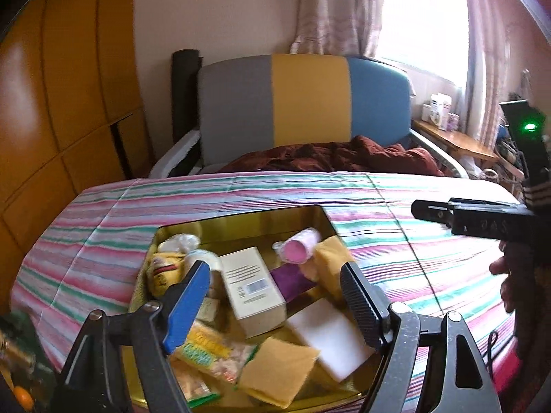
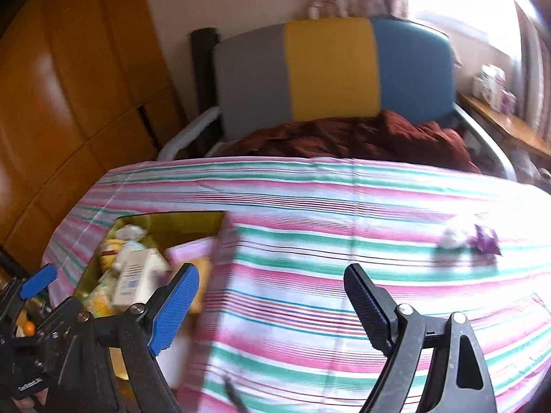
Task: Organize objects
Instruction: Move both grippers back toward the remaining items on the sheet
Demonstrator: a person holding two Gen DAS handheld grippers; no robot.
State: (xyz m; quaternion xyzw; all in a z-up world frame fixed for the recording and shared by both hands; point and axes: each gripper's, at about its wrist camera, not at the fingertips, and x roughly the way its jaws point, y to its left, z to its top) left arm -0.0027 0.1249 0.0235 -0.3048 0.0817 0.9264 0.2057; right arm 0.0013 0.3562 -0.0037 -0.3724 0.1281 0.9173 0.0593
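Both tongs gape, nothing held: the left gripper [image 1: 275, 296] hovers right over the gold box [image 1: 241, 220], the right gripper [image 2: 272, 306] over striped sheet [image 2: 310, 206] just right of that box. Inside the box sit a cream carton [image 1: 253, 289], a pink roll [image 1: 299, 249], a white block [image 1: 327, 337] and snack packets [image 1: 213, 351]. Well right of the box lies a small white and purple item [image 2: 468, 237], blurred. My read: that stray is next, so steer the right tongs squarely over it and close gently, avoiding the sheet.
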